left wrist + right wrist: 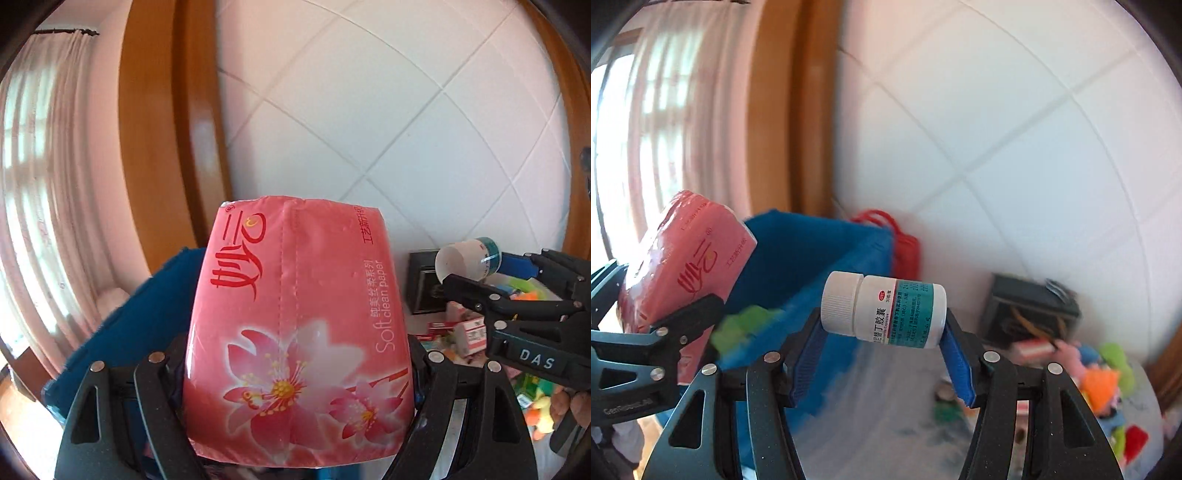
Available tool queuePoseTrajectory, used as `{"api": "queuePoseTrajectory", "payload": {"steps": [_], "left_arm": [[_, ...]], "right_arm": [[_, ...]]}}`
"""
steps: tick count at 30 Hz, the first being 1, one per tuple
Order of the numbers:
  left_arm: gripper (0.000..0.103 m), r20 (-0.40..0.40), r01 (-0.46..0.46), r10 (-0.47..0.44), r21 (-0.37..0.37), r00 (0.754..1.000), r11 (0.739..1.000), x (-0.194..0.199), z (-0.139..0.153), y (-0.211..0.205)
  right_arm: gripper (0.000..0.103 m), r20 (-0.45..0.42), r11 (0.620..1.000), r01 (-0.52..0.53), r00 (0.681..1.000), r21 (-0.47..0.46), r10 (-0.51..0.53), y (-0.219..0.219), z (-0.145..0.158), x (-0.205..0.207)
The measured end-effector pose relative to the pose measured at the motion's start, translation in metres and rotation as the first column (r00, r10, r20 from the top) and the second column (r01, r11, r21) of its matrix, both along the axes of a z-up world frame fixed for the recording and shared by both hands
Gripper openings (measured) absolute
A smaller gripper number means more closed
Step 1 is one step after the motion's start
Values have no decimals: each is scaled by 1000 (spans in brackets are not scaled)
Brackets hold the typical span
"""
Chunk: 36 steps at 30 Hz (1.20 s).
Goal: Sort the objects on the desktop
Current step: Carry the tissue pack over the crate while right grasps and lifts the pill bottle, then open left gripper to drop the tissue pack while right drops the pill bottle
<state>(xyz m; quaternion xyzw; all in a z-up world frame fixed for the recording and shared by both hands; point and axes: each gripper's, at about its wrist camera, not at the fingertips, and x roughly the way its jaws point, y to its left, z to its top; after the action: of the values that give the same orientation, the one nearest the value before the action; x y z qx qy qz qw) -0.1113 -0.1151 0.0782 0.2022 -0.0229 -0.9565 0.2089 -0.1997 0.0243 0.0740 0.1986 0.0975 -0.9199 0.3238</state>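
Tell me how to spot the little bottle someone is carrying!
Find the white tiled wall, then the blue bin in front of it. The little bottle lies sideways in the right hand-held gripper, up in the air. Only it has a white ribbed cap and a teal label band.

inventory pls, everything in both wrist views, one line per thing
tissue pack: 1, pink with flower print, clamped in the left gripper, held in the air
pill bottle: 1, white with teal label and white cap, lying sideways between the right gripper's blue pads
bin: 1, blue, behind both held items
bag: 1, red, against the tiled wall beside the bin
dark box: 1, black, by the wall at right
small clutter: many, mixed bright colours, blurred, low right
curtain: 1, pale pink, far left
left gripper: 1, black
right gripper: 1, black
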Motion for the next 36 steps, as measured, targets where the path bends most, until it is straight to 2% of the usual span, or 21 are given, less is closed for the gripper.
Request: {"api": "queuePoseTrajectory", "payload": {"steps": [3, 6, 10, 14, 19, 25, 27, 29, 31, 34, 36], "left_arm": [[83, 31, -77, 78, -37, 996, 996, 14, 4, -54], [83, 73, -123, 125, -25, 989, 992, 21, -2, -102], [83, 127, -150, 143, 42, 982, 988, 19, -17, -156], [83, 169, -139, 122, 96, 978, 986, 25, -35, -188], [84, 206, -113, 79, 155, 975, 981, 21, -49, -205], [84, 267, -111, 59, 187, 962, 976, 15, -63, -220], [84, 292, -114, 50, 206, 955, 972, 14, -70, -229], [85, 318, -121, 50, 208, 947, 971, 13, -74, -232], [85, 332, -125, 51, 203, 942, 971, 14, -76, -231], [85, 313, -113, 44, 205, 949, 972, 20, -70, -230], [85, 299, -110, 44, 206, 953, 972, 22, -64, -229]], "right_arm": [[60, 0, 998, -65, 998, 14, 65, -66, 6, 9], [60, 34, 993, -118, 993, 28, 117, -125, 3, 17], [60, 70, 988, -141, 988, 57, 137, -186, -5, 16], [60, 104, 985, -132, 987, 109, 121, -226, -18, 13], [60, 140, 981, -96, 987, 166, 73, -254, -33, 2], [62, 131, 978, -47, 991, 202, 21, -255, -45, -6], [75, 122, 977, -30, 992, 209, 4, -256, -47, -5], [85, 120, 977, -18, 993, 213, -8, -254, -47, -6], [89, 112, 977, -3, 993, 213, -22, -250, -45, -3], [101, 110, 977, 14, 993, 211, -38, -243, -43, -2], [103, 109, 978, 22, 993, 209, -46, -238, -42, -1]]}}
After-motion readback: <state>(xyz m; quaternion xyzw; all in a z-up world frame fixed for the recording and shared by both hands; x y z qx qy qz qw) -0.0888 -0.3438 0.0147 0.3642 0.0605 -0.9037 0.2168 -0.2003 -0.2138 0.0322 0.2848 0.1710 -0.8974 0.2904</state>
